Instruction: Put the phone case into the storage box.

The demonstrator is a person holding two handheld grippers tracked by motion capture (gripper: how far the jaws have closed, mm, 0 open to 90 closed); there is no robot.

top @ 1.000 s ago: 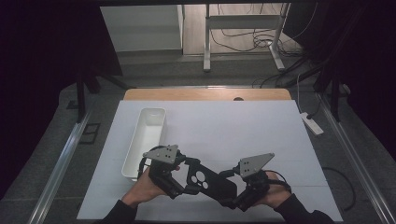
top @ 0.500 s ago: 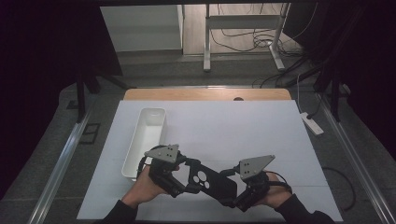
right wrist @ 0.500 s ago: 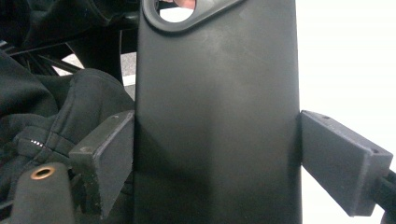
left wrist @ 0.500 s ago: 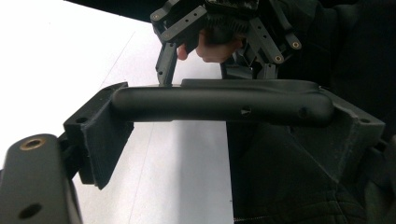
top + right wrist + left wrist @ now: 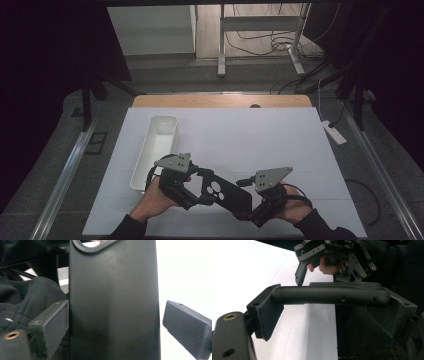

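A flat black phone case [image 5: 222,192] with a camera cut-out hangs just above the white table near its front edge, between both grippers. My left gripper [image 5: 192,192] is shut across the case's left end; in the left gripper view its jaws [image 5: 333,302] press on both sides of the case's rounded edge [image 5: 329,293]. My right gripper [image 5: 250,212] stands at the case's right end. In the right gripper view the case's smooth back [image 5: 113,302] runs up between the jaws of this gripper [image 5: 113,312]: the left jaw touches it, the right jaw stands apart with a white gap.
A long white empty tray [image 5: 156,150] lies on the white table [image 5: 260,140] at the left, just beyond my left hand. A wooden strip [image 5: 220,101] edges the table's far side. A white power strip [image 5: 334,132] sits off the right edge.
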